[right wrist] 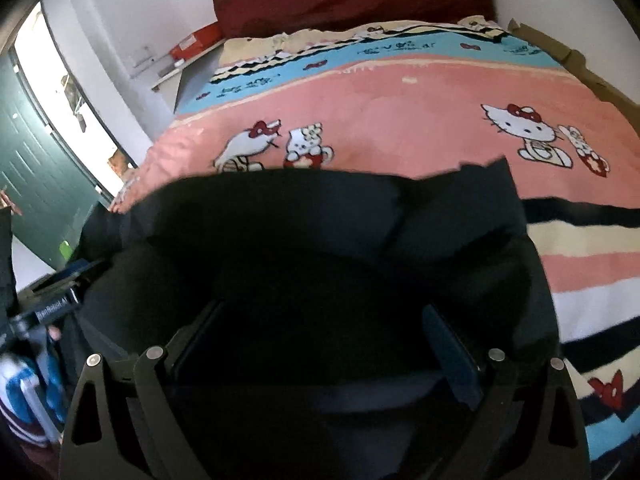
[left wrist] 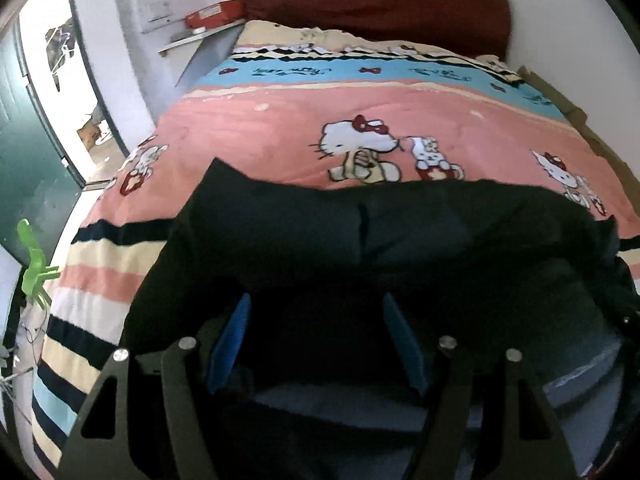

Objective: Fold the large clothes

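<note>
Large black padded garment (left wrist: 360,232) lies bunched on the near edge of the pink cartoon-print quilted bed (left wrist: 280,120). My left tongs (left wrist: 316,340) and right tongs (right wrist: 320,344) gape, gripping nothing. Folding looks barely begun.

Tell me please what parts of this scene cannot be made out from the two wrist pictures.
- Black garment: kind unclear; both views too dark, near part cut off by the bottom edge and linkages.
- Left gripper and right gripper: both open above the cloth, but contact is lost in shadow.
- Red box on the bedside shelf: label too small and blurred.
- Quilt: near half hidden under the garment.
</note>
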